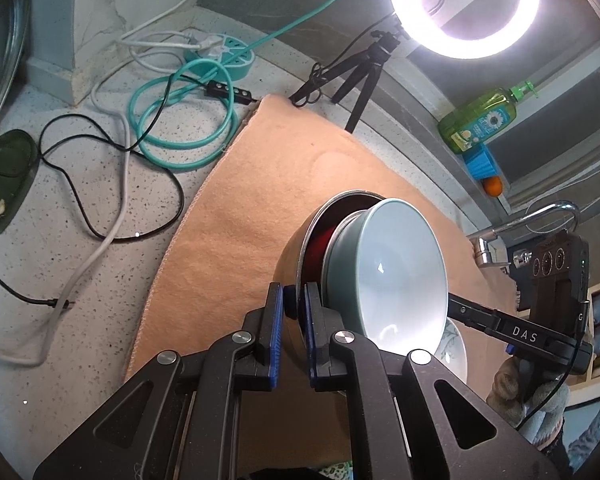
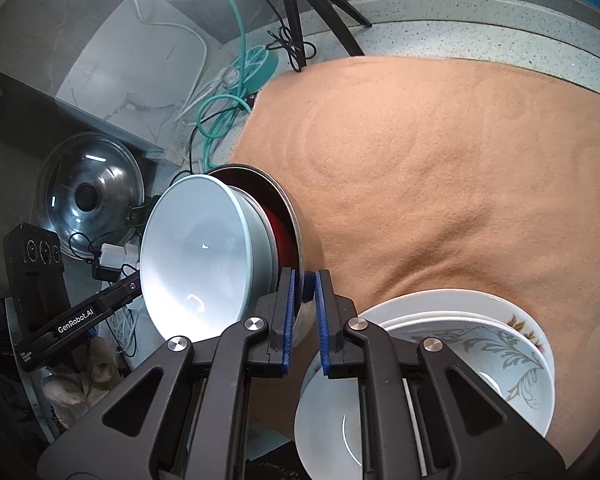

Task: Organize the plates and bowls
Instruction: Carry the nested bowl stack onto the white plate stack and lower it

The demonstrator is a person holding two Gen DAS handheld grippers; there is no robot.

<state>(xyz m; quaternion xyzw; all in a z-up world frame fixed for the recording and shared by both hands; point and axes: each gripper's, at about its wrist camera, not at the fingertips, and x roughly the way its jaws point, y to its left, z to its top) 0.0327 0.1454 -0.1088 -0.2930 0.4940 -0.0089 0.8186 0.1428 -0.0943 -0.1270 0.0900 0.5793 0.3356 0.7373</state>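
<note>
Over the peach cloth [image 1: 260, 200] on the speckled counter [image 1: 80, 240] I have a nested stack of bowls lifted and tilted on edge: a metal bowl [image 1: 300, 236] with a red inside on the outside, and a pale blue bowl [image 1: 396, 264] seated in it, its mouth turned sideways. My left gripper [image 1: 296, 300] is clamped on the metal bowl's rim, its blue pads pinching the thin wall, and my right gripper [image 2: 304, 296] is clamped on the same rim from the opposite side. Through the right wrist camera I see a pile of white plates and bowls [image 2: 460, 340] lying on the cloth just below that gripper, the top one [image 2: 512, 368] printed with grey leaves. Behind the cloth stand a tripod [image 1: 360, 76] with a lit ring light [image 1: 460, 8] and a tangle of teal cable [image 1: 180, 120].
</note>
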